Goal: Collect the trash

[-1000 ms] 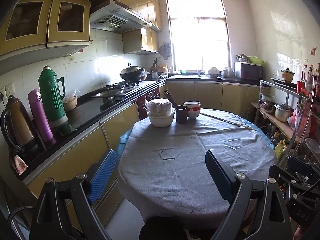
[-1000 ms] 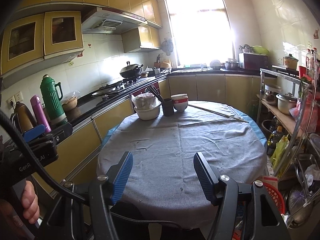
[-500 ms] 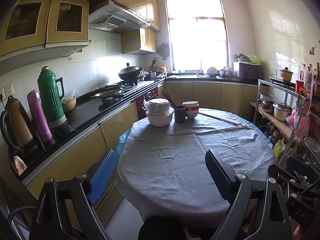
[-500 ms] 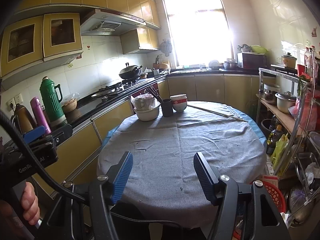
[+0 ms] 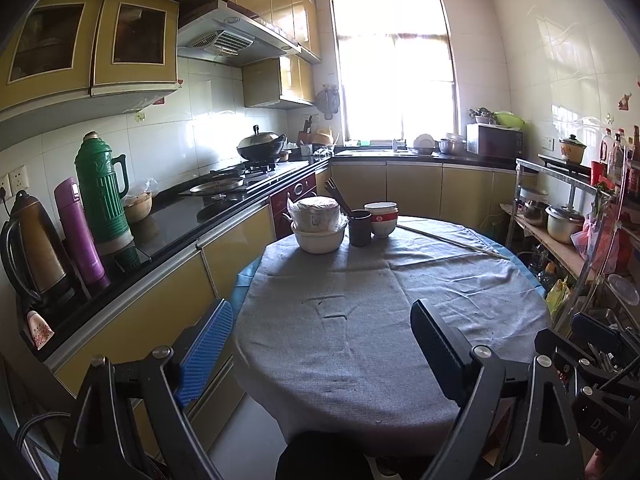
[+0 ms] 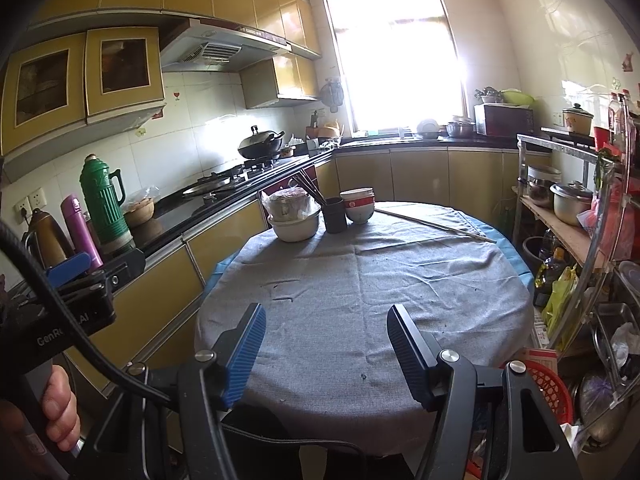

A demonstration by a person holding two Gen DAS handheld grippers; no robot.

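Reading left to right in the right wrist view: partial lettering "GenR…AI" on the left gripper (image 6: pixel 70 270), its middle hidden by a cable; a hand (image 6: pixel 60 408) grips its handle. Left gripper jaws spread, nothing between. Right gripper (image 6: pixel 326 354) jaws spread, empty, over the near edge of the grey-clothed table (image 6: pixel 360 300). Small dark crumbs (image 6: pixel 363 377) lie on the cloth between the right jaws' tips; their nature is unclear. Red basket (image 6: pixel 550 384) right of the table, partly cut off.
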